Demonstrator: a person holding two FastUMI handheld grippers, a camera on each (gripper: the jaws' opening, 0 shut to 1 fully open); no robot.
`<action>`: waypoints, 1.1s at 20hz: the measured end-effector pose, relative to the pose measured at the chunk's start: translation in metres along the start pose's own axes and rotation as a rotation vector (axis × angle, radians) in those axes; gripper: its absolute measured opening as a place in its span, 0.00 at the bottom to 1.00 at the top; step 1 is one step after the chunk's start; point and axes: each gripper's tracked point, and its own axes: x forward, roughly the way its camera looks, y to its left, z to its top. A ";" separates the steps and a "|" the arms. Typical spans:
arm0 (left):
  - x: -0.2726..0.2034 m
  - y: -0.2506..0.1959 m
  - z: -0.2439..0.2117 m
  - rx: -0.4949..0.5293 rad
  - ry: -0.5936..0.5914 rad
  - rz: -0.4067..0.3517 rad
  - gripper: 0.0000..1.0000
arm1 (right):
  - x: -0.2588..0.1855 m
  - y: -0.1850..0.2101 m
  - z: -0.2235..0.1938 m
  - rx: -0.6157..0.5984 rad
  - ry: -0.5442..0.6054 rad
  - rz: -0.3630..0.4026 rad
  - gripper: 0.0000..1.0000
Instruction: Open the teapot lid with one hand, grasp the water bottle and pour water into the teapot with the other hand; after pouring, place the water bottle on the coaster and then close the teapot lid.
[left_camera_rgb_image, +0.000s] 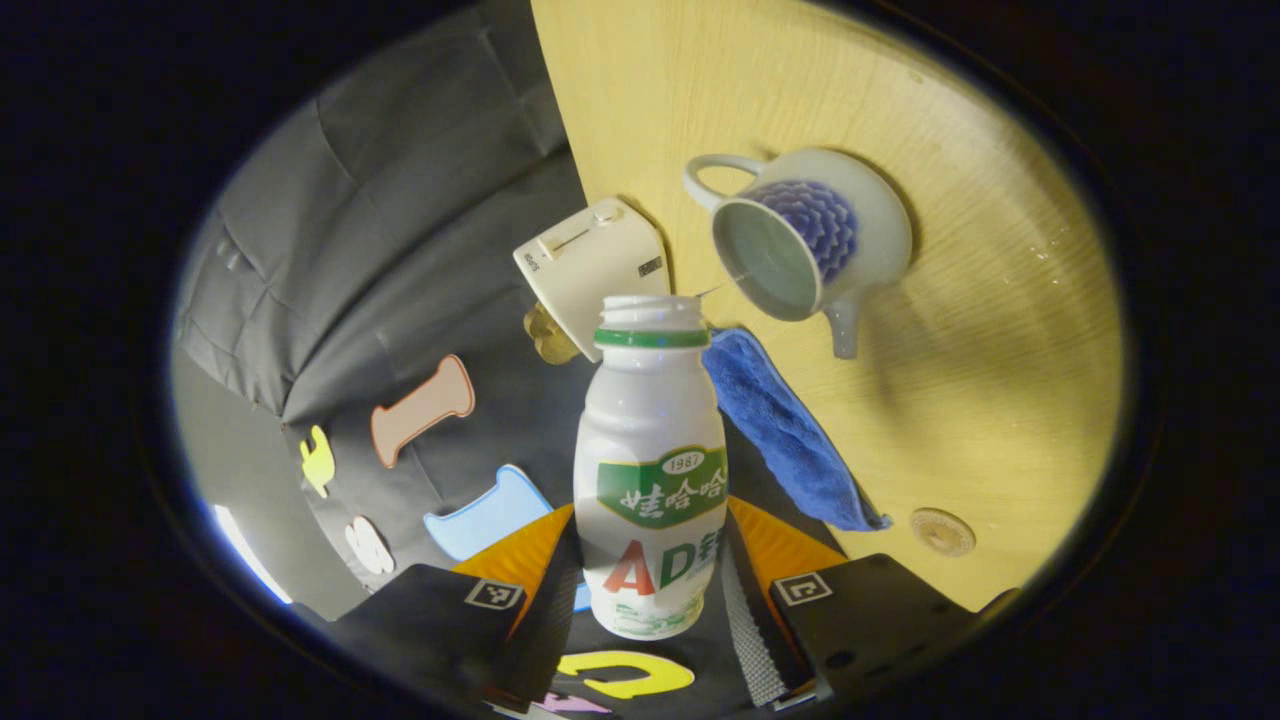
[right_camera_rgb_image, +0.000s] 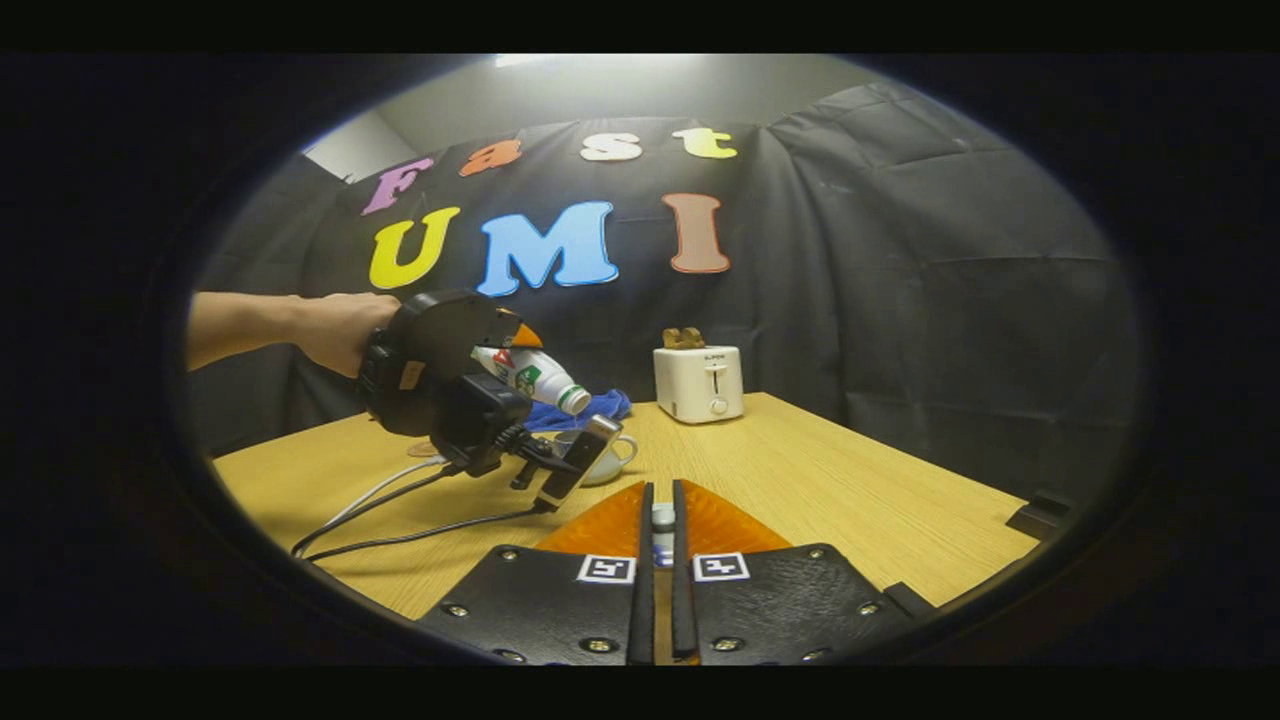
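Pale wood-grain table (right_camera_rgb_image: 800, 470) runs out to the wrinkled black cloth wall (right_camera_rgb_image: 900, 300). My left gripper (left_camera_rgb_image: 650, 570) has both fingers pressed against the sides of the water bottle (left_camera_rgb_image: 652, 470) — white plastic, green-banded neck, cap off, and tipped over toward the teapot (left_camera_rgb_image: 810, 235). In the left gripper view the teapot sits at about one o'clock from the bottle mouth: glazed white, round, a purple scale pattern on its side, loop handle and short spout, its top open. Whether water stands inside, I cannot tell.

A crumpled blue cloth (left_camera_rgb_image: 790, 430) lies just beside the bottle neck, and a small round coaster (left_camera_rgb_image: 942, 531) rests at four o'clock on the table. Behind the neck stands a cream toaster (left_camera_rgb_image: 590, 270), partly hidden.

In the right gripper view, my hand (right_camera_rgb_image: 335, 330) shows at nine o'clock. My right gripper (right_camera_rgb_image: 663, 525) has its fingers nearly together on something small — likely the lid, too hidden to make out.
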 end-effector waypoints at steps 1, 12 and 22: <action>0.001 0.001 0.000 0.006 0.002 0.001 0.76 | -0.001 0.000 0.000 0.001 -0.001 0.000 0.07; 0.006 -0.005 -0.006 -0.061 -0.015 -0.021 0.82 | 0.002 0.007 0.003 -0.009 0.000 0.011 0.07; 0.009 -0.008 0.007 -0.273 -0.084 0.026 0.82 | 0.002 0.018 0.012 -0.037 -0.010 0.019 0.24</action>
